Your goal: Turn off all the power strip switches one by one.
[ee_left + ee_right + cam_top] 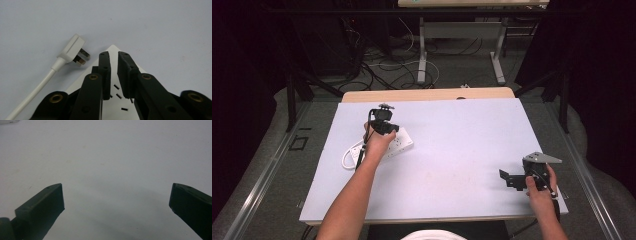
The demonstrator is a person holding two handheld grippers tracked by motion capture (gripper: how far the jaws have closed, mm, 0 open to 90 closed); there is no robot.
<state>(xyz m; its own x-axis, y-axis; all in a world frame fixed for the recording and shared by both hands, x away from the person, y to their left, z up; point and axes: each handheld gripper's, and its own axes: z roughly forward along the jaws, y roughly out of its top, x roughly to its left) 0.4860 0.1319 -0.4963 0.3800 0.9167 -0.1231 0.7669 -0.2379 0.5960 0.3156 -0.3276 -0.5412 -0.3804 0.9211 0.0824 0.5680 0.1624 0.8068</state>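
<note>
Left arm stretches forward across the table, left gripper (pixel 384 126) pointing down, jaws a narrow slit apart with nothing clamped. Right hand (pixel 539 192) sits back near the front edge, right gripper (pixel 508 180) level, jaws spread wide.

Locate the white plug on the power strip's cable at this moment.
In the left gripper view the white plug lies loose on the white table, left of the left gripper and just beyond the power strip's corner.
</note>
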